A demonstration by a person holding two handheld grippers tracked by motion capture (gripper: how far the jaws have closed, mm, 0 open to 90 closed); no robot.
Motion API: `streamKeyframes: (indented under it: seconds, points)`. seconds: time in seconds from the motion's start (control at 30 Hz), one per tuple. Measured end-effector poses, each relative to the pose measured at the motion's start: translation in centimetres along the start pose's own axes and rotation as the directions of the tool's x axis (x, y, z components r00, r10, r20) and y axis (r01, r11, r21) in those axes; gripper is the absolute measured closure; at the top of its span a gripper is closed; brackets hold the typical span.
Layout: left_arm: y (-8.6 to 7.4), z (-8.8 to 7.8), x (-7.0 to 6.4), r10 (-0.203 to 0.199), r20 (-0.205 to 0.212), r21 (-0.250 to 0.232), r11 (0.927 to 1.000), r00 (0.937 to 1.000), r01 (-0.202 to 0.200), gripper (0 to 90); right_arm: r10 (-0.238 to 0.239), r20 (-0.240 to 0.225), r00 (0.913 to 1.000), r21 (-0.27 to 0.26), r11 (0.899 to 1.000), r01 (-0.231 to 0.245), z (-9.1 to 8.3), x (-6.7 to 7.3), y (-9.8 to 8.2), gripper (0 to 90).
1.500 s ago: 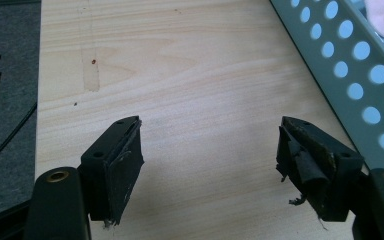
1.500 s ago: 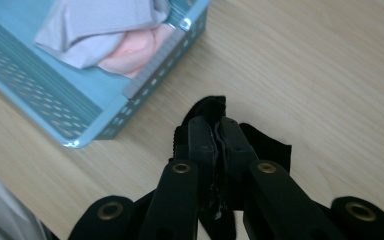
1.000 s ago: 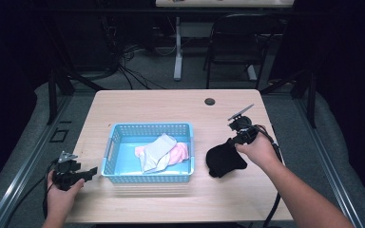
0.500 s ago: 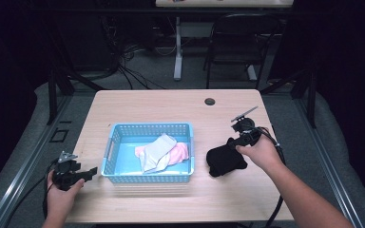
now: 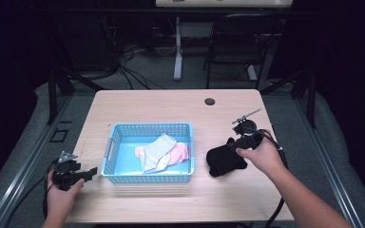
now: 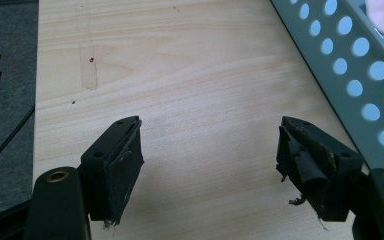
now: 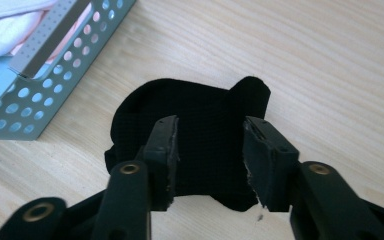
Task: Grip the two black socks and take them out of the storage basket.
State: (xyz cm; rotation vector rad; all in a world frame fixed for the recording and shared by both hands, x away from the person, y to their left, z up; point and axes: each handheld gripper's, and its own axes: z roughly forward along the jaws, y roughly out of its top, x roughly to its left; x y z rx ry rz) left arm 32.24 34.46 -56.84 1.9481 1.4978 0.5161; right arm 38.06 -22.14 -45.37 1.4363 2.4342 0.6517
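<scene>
Jaws, right gripper [image 7: 210, 160]: just opened, apart above black cloth [image 7: 195, 145], which lies flat on table [image 5: 171, 102] right of blue basket [image 5: 123, 176]. Jaws, left gripper [image 6: 210, 170]: spread wide, empty.

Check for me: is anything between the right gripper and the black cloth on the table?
Nothing visible. The right gripper hangs directly over the black cloth, its fingers just opened and apart with only cloth showing between them. The blue basket sits off to the side.

Right gripper [image 5: 231, 145] over black cloth [image 5: 224, 161] beside blue basket [image 5: 148, 177].
</scene>
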Motion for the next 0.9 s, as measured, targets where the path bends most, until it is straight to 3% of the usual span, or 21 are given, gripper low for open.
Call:
streamKeyframes:
  seconds: [0.13,0.43,0.57,0.9]
  points:
    - [0.0,0.0,0.0,0.000,0.000,0.001,1.0000,1.0000,0.000,26.1,-0.014,-0.006,0.9999,-0.043,0.999,0.014,-0.3,0.5,-0.7,54.9]
    - [0.0,0.1,-0.1,-0.003,0.001,0.000,1.0000,1.0000,0.003,26.1,-0.033,0.016,0.9993,-0.088,0.996,0.034,0.0,0.9,-2.5,55.4]
    - [0.0,0.1,-0.1,-0.001,0.002,0.002,1.0000,1.0000,0.001,26.1,-0.008,-0.003,1.0000,-0.113,0.994,0.008,0.3,0.7,-3.1,55.6]
    - [0.0,0.1,-0.1,0.003,0.002,0.004,1.0000,1.0000,-0.003,26.1,0.046,0.038,0.9983,-0.215,0.976,-0.036,1.4,0.3,-5.6,52.6]
